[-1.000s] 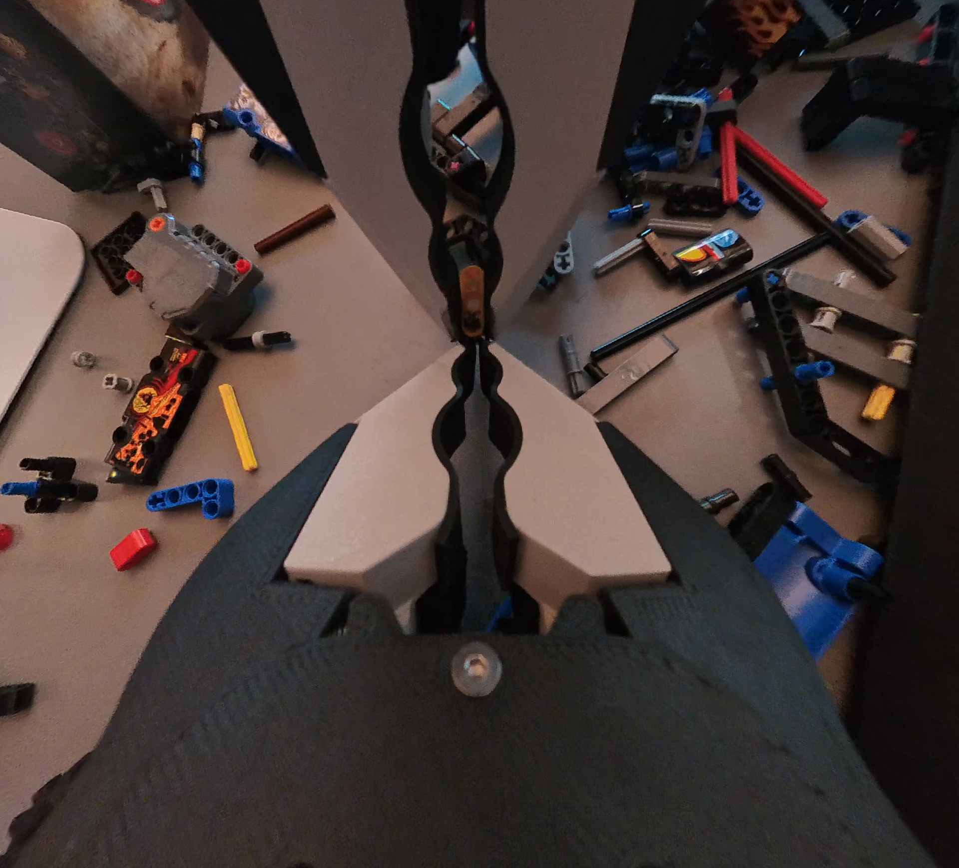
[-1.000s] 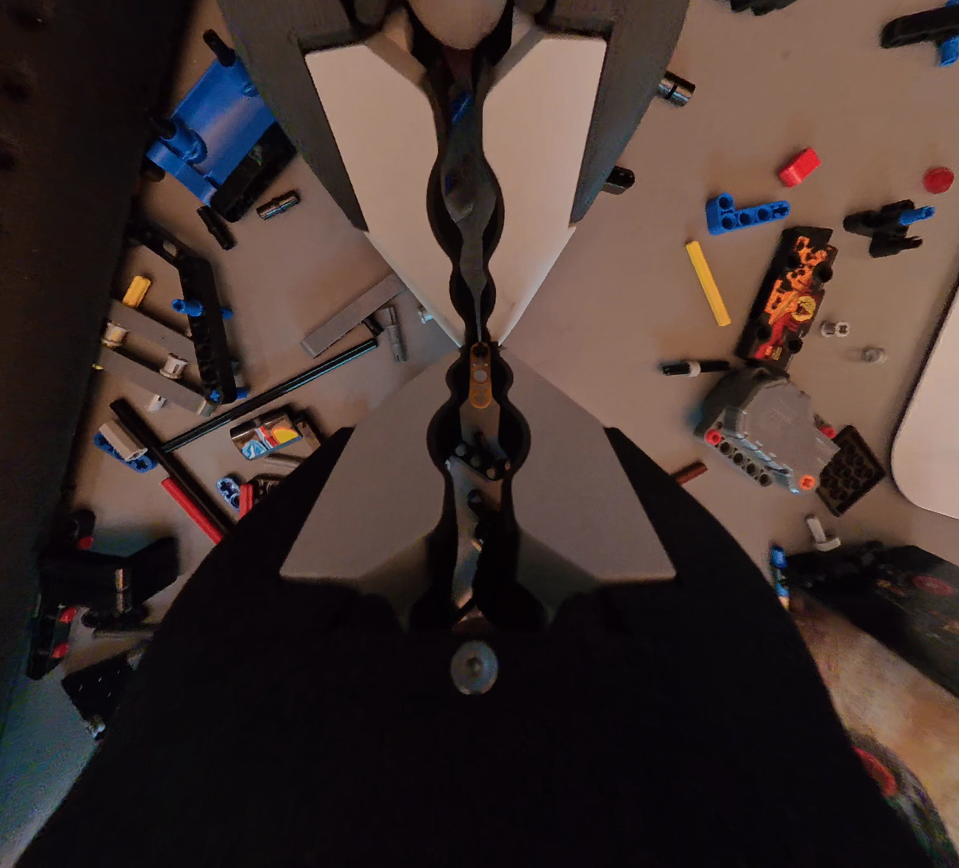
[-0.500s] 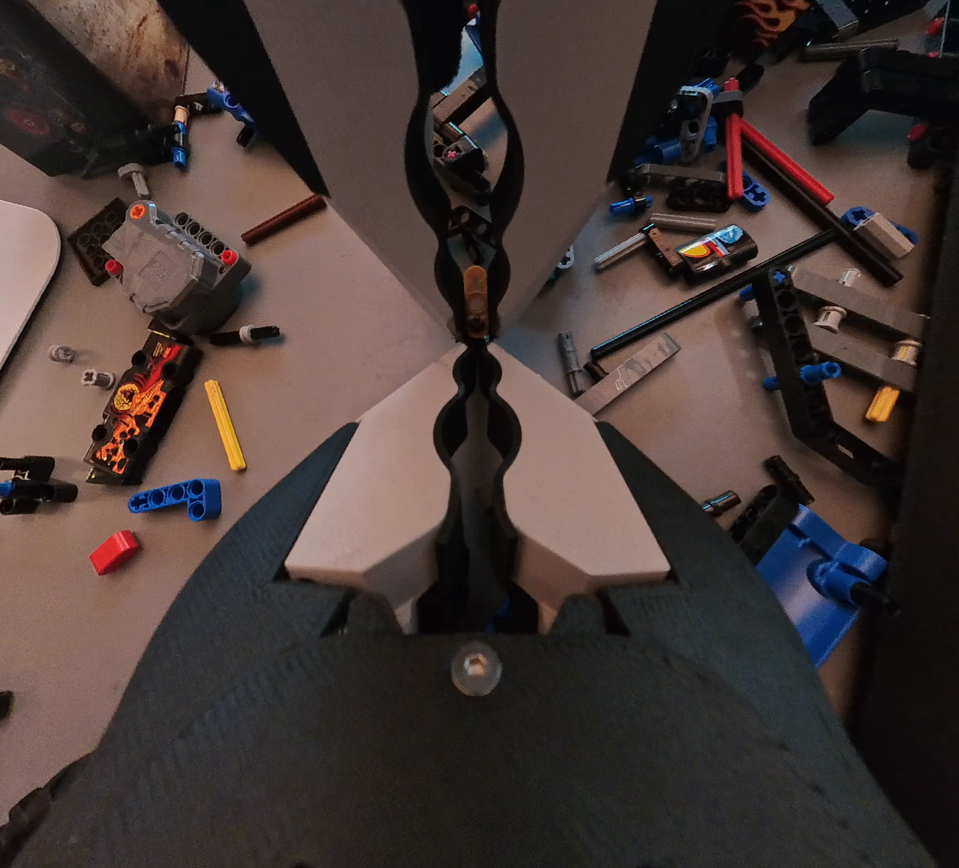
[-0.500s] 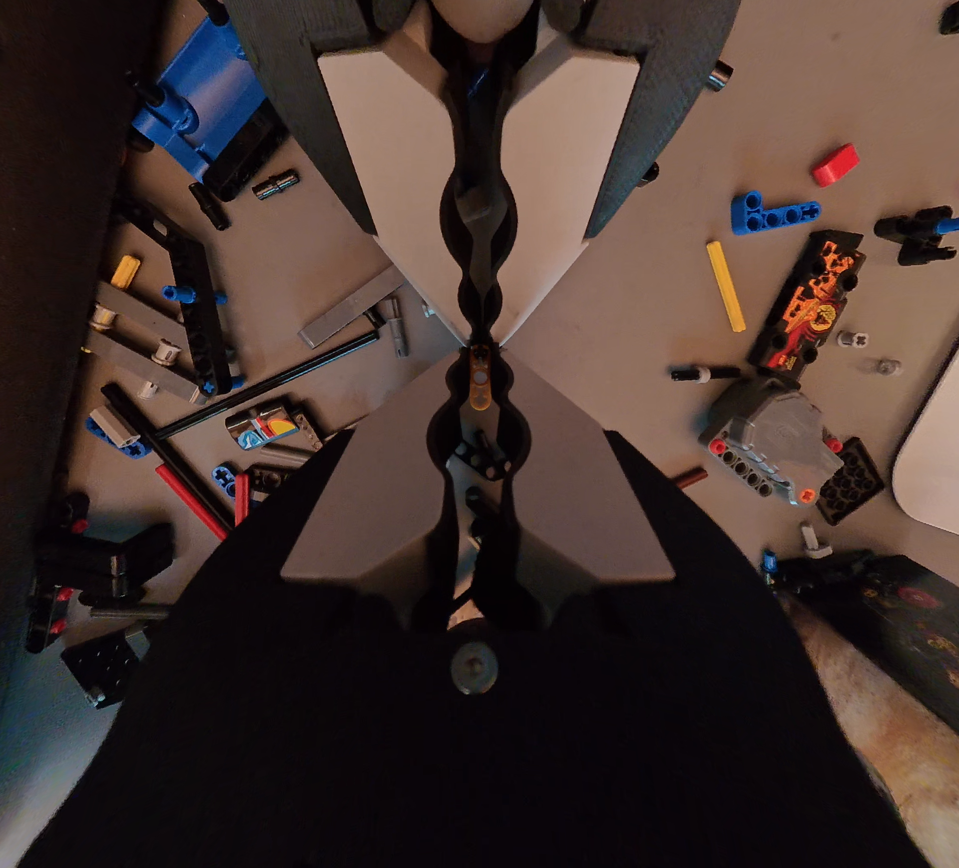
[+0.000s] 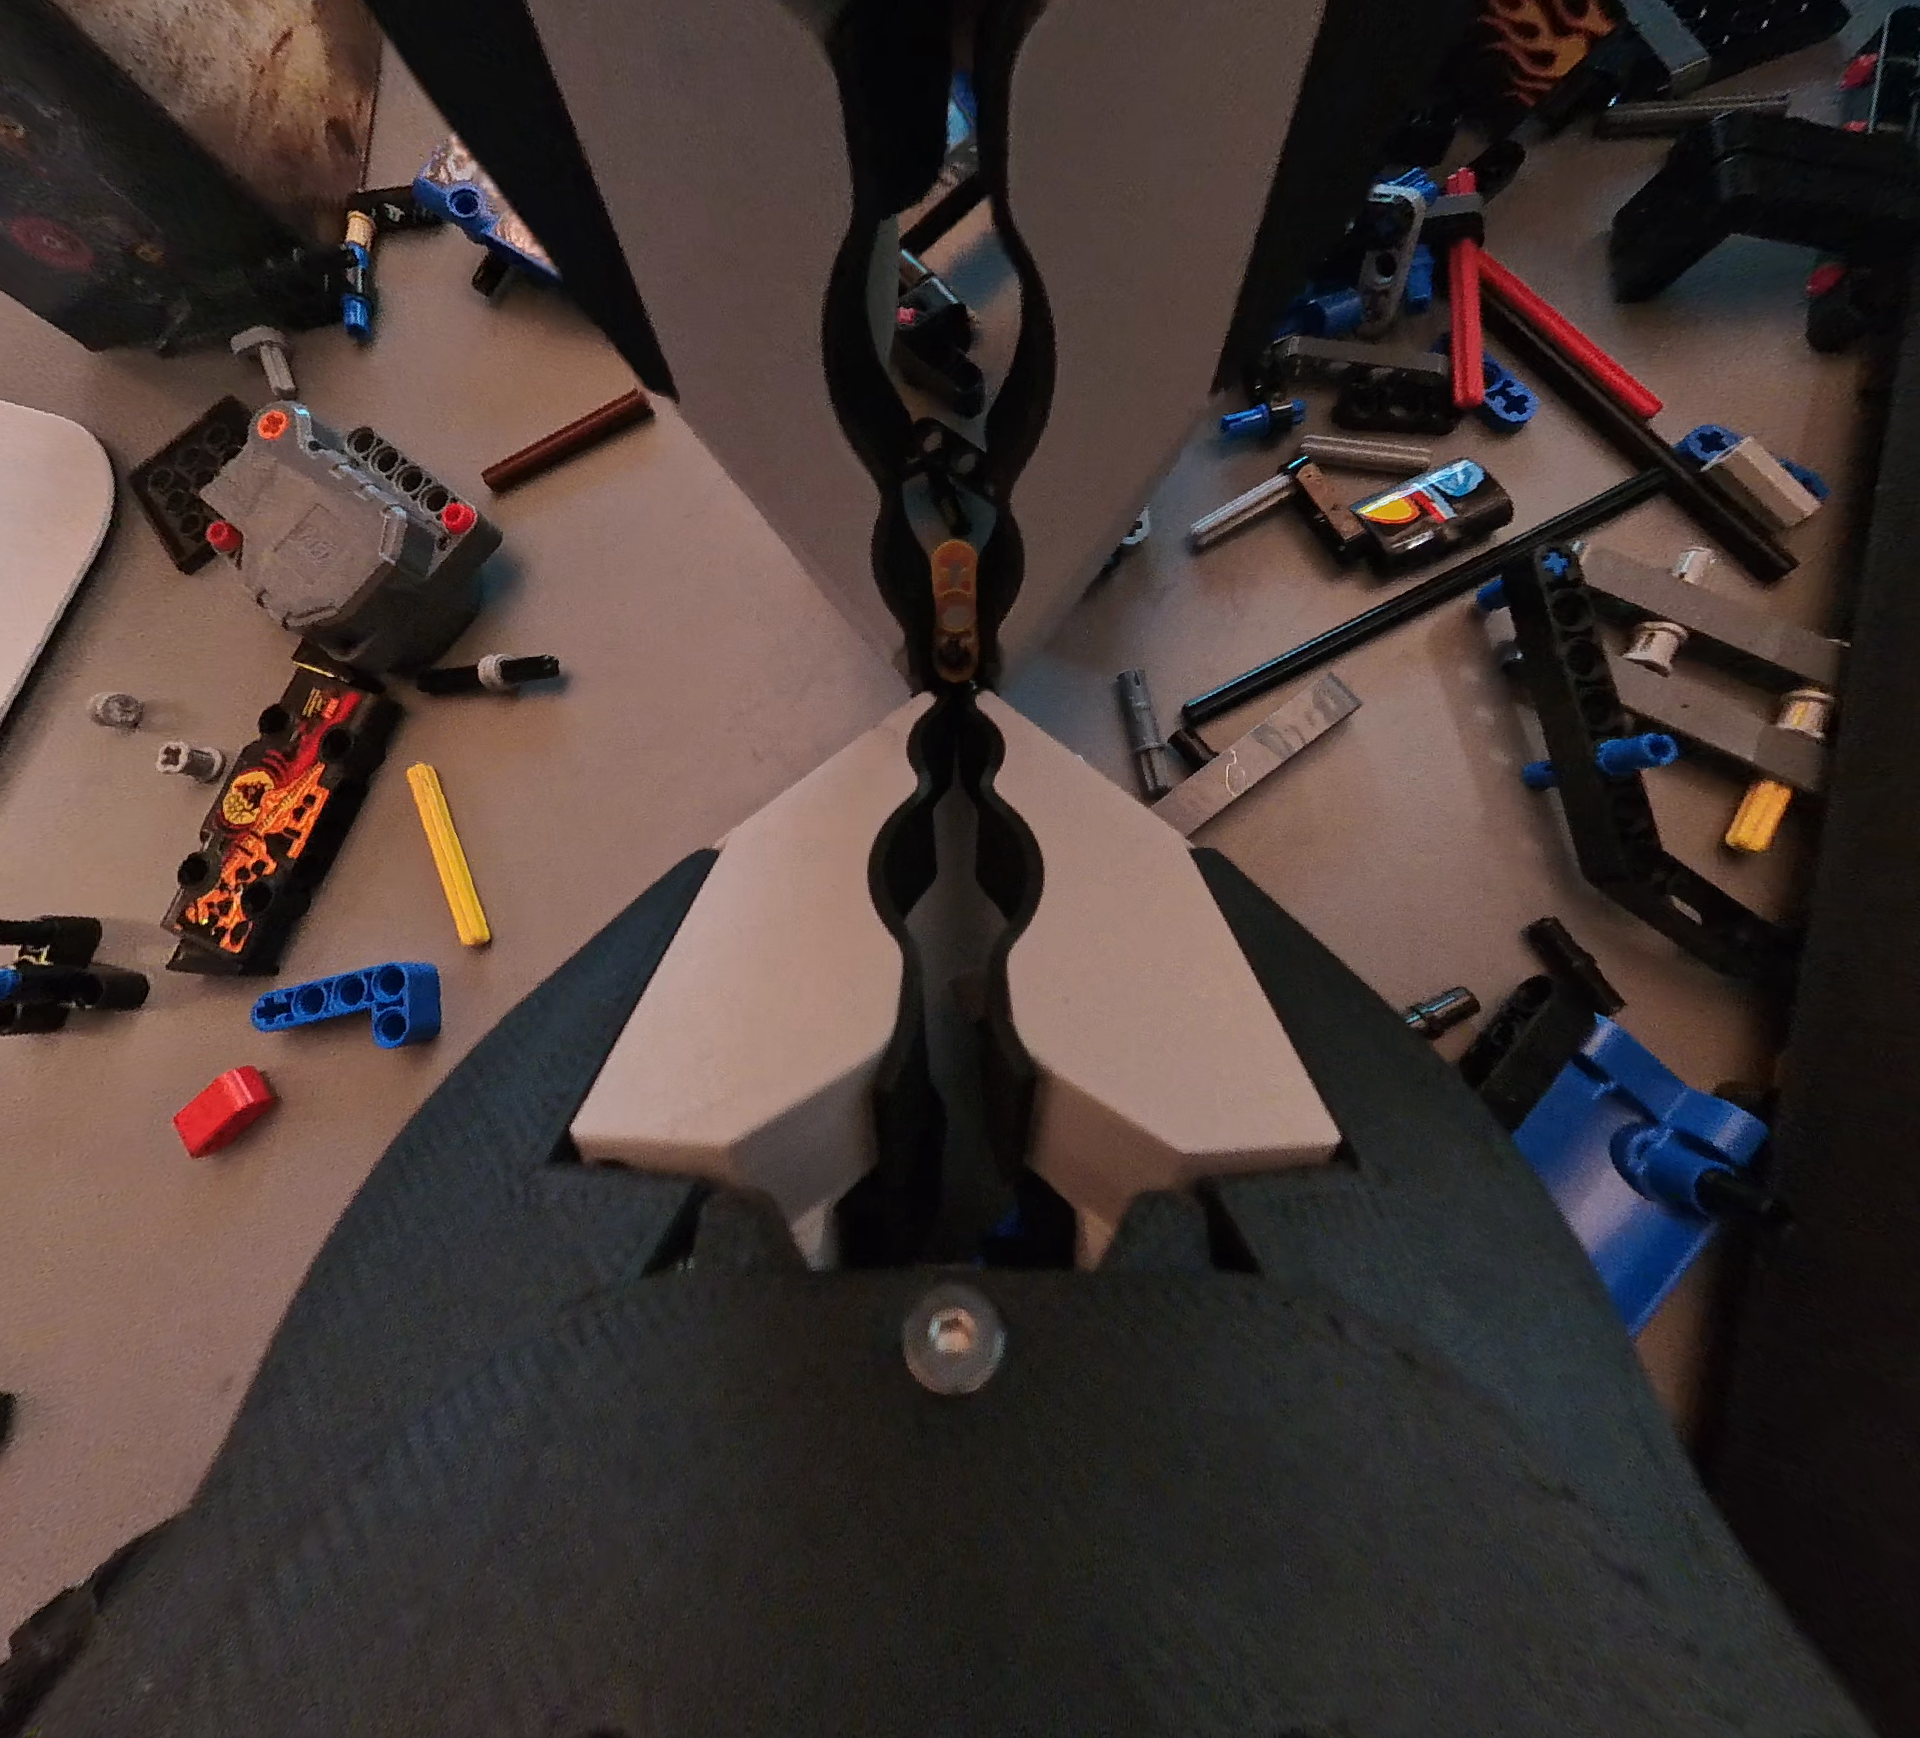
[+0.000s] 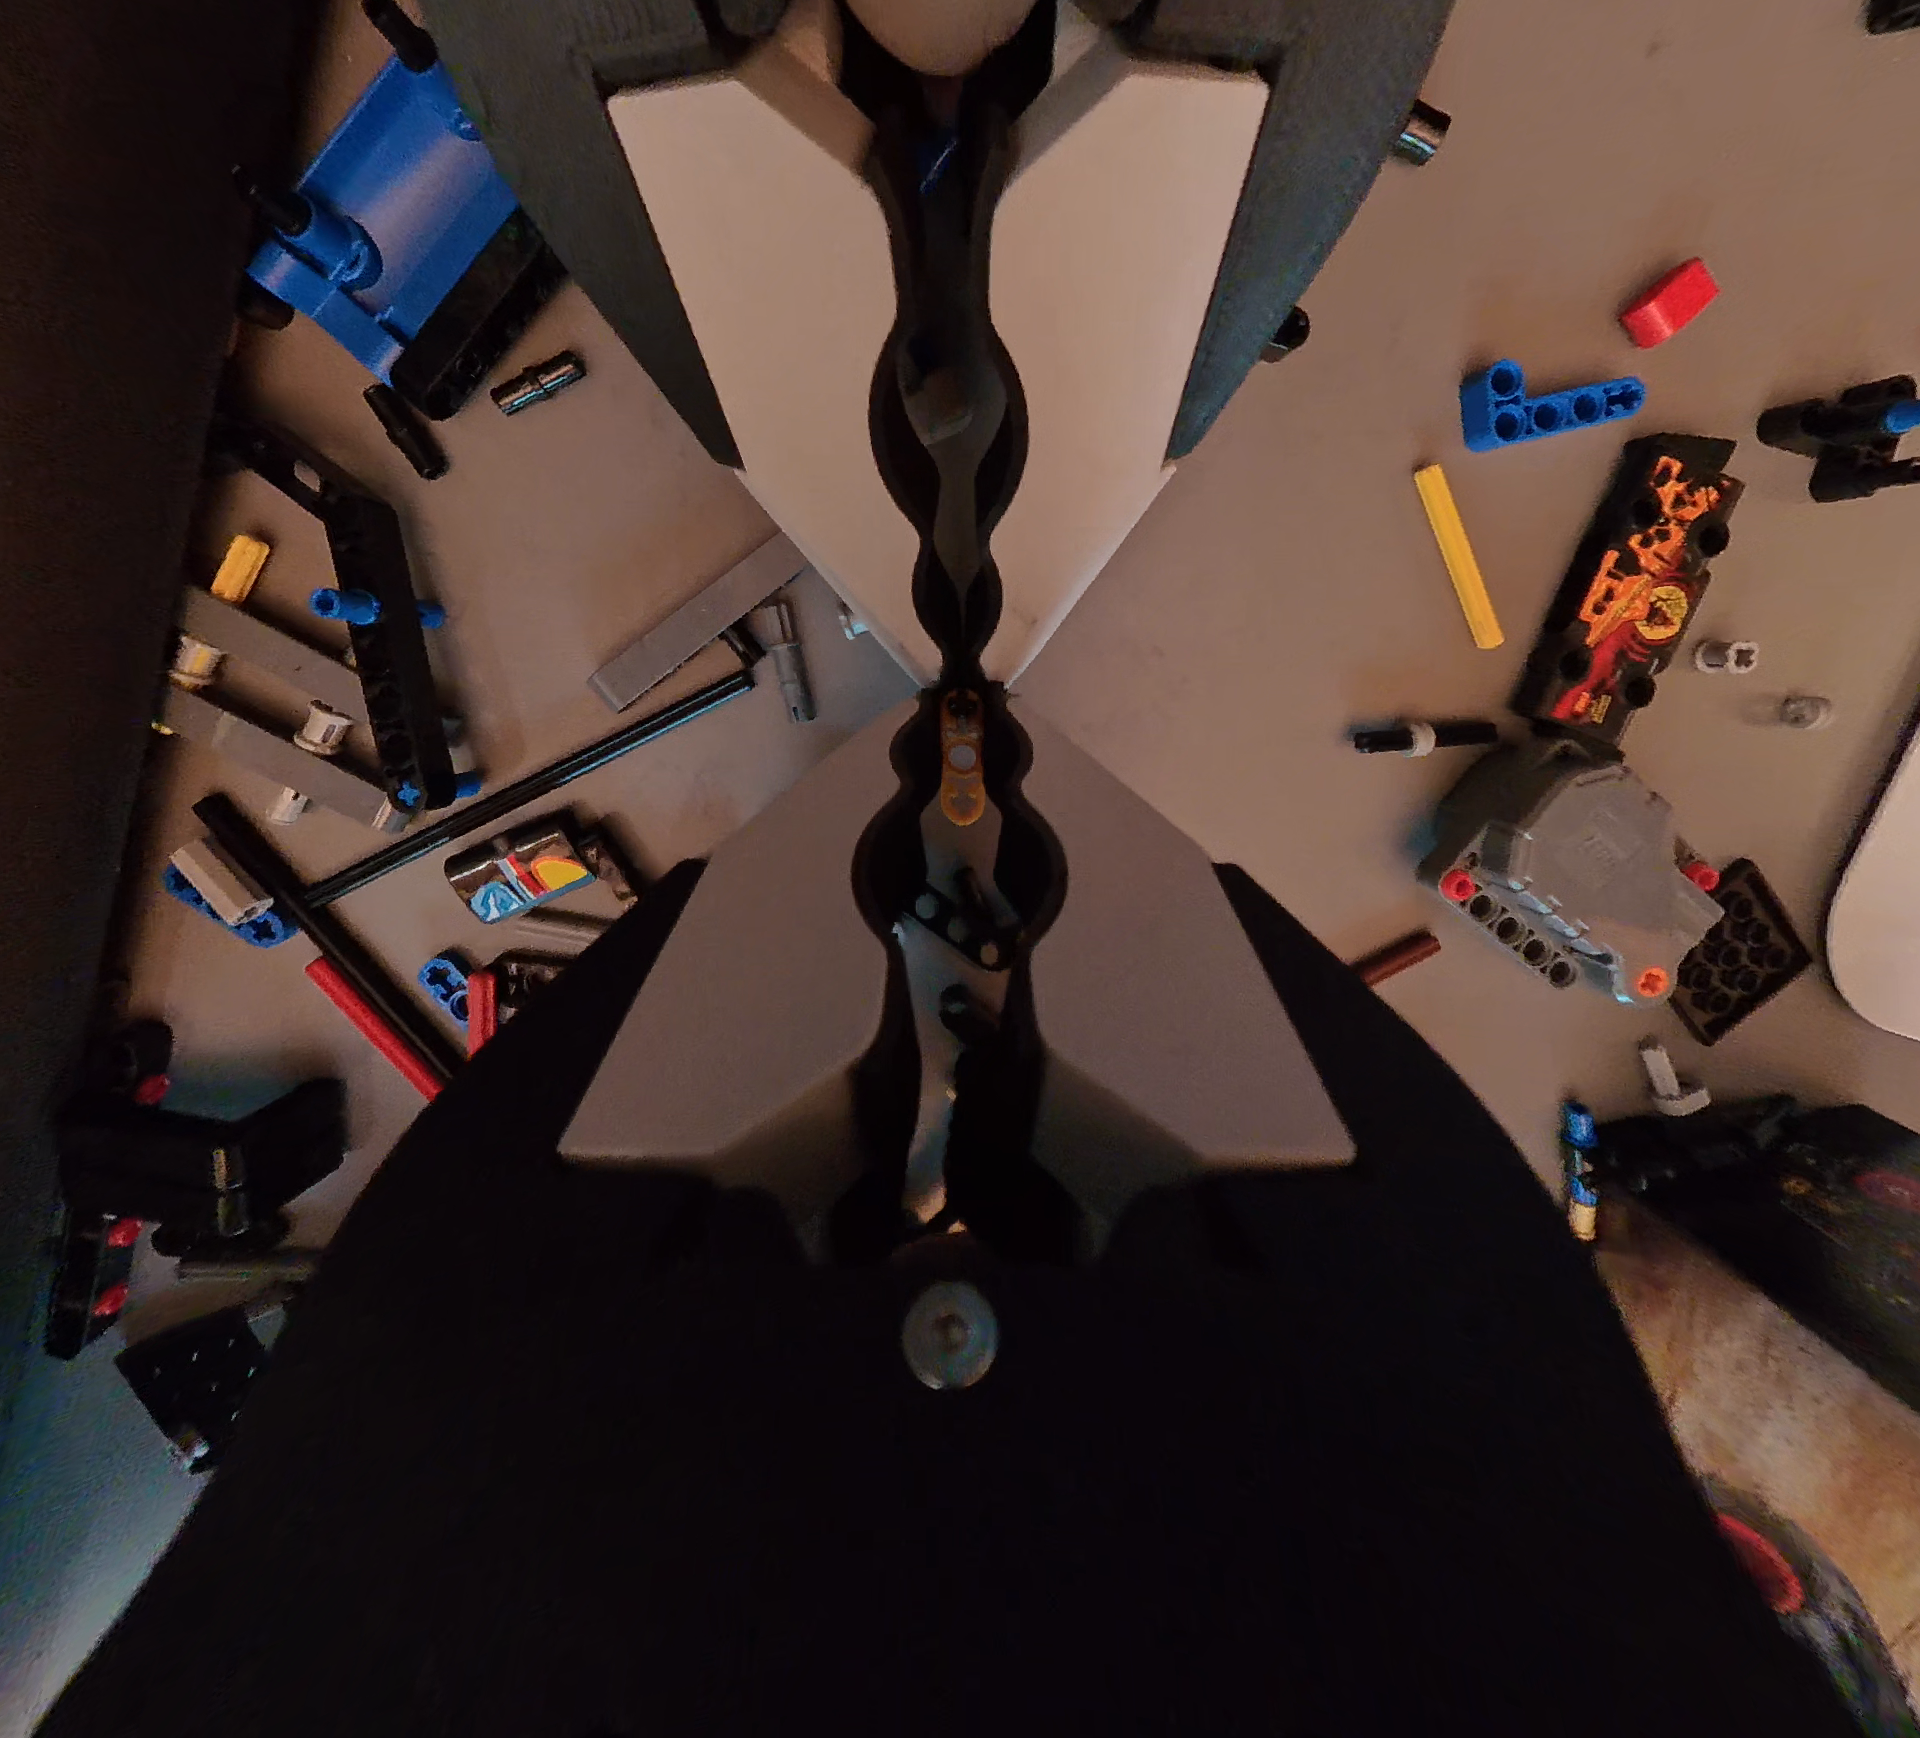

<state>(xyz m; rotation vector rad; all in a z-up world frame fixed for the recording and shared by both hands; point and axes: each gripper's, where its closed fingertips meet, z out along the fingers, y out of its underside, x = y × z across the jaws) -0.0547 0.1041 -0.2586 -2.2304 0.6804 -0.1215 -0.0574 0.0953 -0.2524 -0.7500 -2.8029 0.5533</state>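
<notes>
My two grippers meet tip to tip above a grey table (image 5: 675, 608) strewn with toy building parts. My right gripper (image 6: 961, 701) is shut on a small thin orange beam with holes (image 6: 962, 766), which sticks out towards the left gripper. In the left wrist view the orange beam (image 5: 954, 608) sits between the right gripper's fingers (image 5: 1091, 338). My left gripper (image 5: 954, 709) is shut, its tips right at the beam's near end. Whether it pinches the beam or a small pin there is hidden.
Below on one side lie a grey motor block (image 5: 343, 535), a black flame-printed panel (image 5: 275, 815), a yellow axle (image 5: 447, 852), a blue L-beam (image 5: 348, 1002) and a red piece (image 5: 221, 1109). On the other side are a long black axle (image 5: 1423, 608), black and grey beams (image 5: 1662, 712) and a blue panel (image 5: 1631, 1158). A printed box (image 5: 156, 78) stands at the back left. The grippers are tip to tip, or close to it. The long black axle (image 5: 1423, 608) is about equally far from each gripper, around 8 cm. The right camera catches it too, in the right wrist view (image 6: 534, 778).
Both grippers stay shut and tip to tip with the orange beam between them. The pair has drifted slightly over the table.
</notes>
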